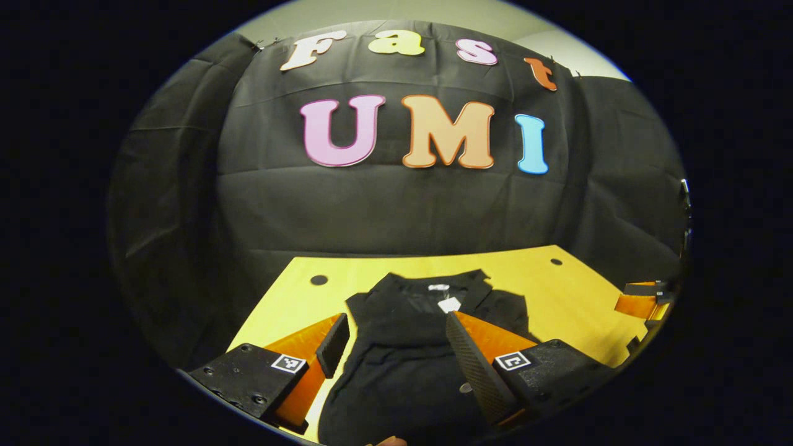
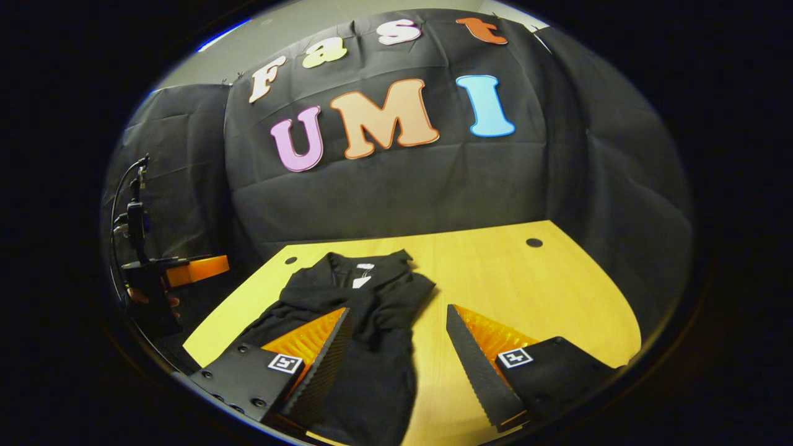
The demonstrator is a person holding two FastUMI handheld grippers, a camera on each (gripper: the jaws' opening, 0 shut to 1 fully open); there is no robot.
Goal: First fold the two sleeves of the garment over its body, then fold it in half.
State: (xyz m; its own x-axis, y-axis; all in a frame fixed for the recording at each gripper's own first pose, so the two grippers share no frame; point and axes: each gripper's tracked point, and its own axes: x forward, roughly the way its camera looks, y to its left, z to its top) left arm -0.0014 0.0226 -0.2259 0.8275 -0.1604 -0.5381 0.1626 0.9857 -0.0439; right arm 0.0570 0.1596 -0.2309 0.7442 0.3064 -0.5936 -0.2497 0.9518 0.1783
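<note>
A black garment (image 1: 403,347) lies on the yellow table (image 1: 557,297), collar away from me, with a white tag (image 1: 449,304) at the neck. Both sleeves look folded in over its body. My left gripper (image 1: 396,337) hovers open above the garment's lower middle, nothing between its fingers. In the right gripper view the same garment (image 2: 365,322) lies left of centre. My right gripper (image 2: 396,328) is open over its right edge, one finger above the cloth and the other above bare table (image 2: 526,285). The right gripper (image 1: 641,300) also shows at the far right of the left gripper view.
The black cloth wall (image 1: 396,198) closes off the table's far side. Round holes (image 1: 318,280) sit near the table's far corners. In the right gripper view the other gripper (image 2: 179,272) and the hand holding it appear at the left, past the table's left edge.
</note>
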